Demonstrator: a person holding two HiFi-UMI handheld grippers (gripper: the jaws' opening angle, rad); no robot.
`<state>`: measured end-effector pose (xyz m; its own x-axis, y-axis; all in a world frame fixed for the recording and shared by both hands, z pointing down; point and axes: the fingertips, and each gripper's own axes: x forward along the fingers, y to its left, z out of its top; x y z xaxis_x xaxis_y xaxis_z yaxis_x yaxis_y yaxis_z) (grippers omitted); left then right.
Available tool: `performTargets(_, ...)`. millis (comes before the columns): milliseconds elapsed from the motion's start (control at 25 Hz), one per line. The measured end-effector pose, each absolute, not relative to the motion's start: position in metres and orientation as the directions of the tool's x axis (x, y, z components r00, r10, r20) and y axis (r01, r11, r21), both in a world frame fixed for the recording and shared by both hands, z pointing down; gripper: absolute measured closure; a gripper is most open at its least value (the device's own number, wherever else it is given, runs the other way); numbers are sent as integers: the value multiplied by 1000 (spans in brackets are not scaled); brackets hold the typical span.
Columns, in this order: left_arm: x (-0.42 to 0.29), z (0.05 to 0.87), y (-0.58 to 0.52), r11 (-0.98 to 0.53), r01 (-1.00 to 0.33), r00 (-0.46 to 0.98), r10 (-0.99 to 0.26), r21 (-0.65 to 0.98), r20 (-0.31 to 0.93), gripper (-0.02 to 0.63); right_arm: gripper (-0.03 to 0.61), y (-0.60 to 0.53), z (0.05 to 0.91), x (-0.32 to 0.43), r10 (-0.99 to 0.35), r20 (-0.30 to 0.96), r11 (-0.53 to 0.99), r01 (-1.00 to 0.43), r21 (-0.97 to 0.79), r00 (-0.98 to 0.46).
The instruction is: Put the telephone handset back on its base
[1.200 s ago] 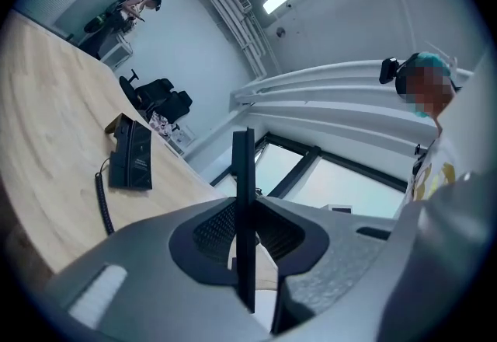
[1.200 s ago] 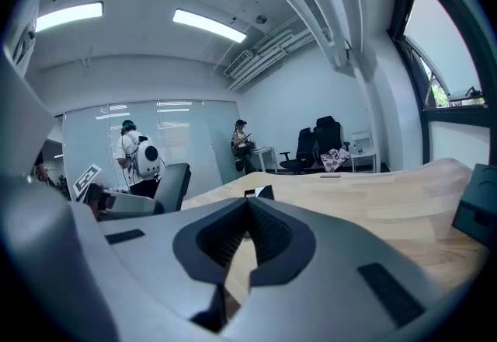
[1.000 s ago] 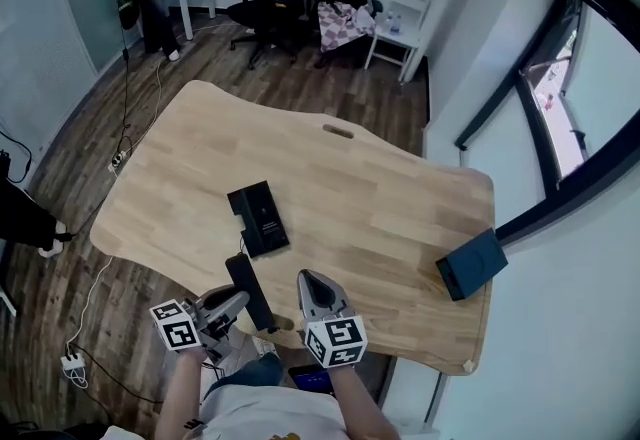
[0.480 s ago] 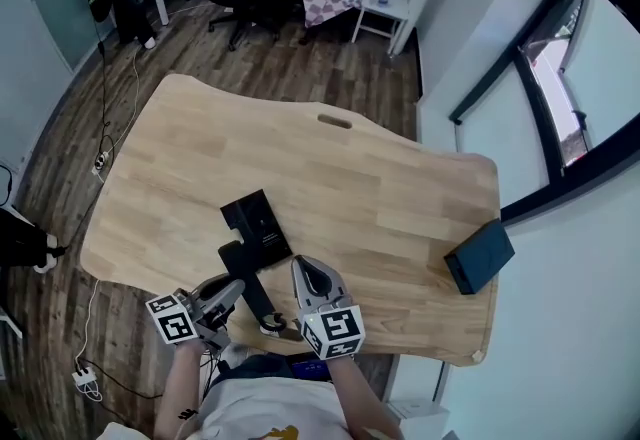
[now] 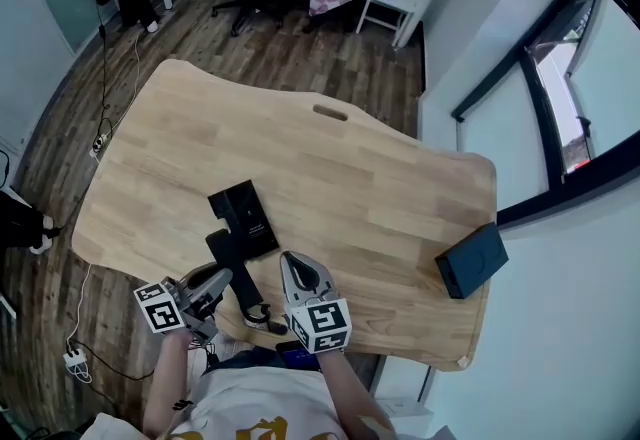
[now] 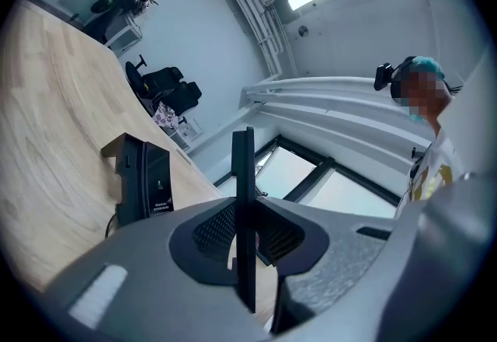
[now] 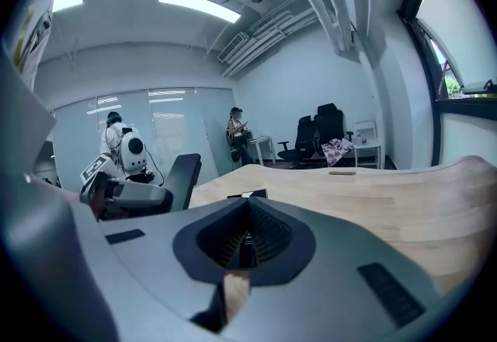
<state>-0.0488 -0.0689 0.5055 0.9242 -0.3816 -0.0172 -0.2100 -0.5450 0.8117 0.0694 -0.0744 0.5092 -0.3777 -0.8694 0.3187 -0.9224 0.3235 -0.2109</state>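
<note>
Left gripper (image 5: 222, 280) holds a black telephone handset (image 5: 228, 256) above a wooden table (image 5: 350, 168).
The left gripper's jaws are clamped on the handset's thin sides, and in the left gripper view the handset (image 6: 245, 177) stands edge-on between them. The black base (image 5: 240, 215) lies on the table just ahead of this gripper's tips. The handset's far end reaches the base's near edge, though contact cannot be made out. A cord (image 5: 258, 313) curls near the table edge. The right gripper (image 5: 292, 266) sits just right of the left one, with its jaws closed together and nothing between them. A black box (image 5: 472, 263) rests well off to the right.
</note>
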Motion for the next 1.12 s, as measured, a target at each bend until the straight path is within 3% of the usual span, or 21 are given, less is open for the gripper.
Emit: performTargets(1120,-57,548,-112,-464,-257,894,-447,848,27,541,572,-108,558,60,-784,432,375,-895,-241,-446)
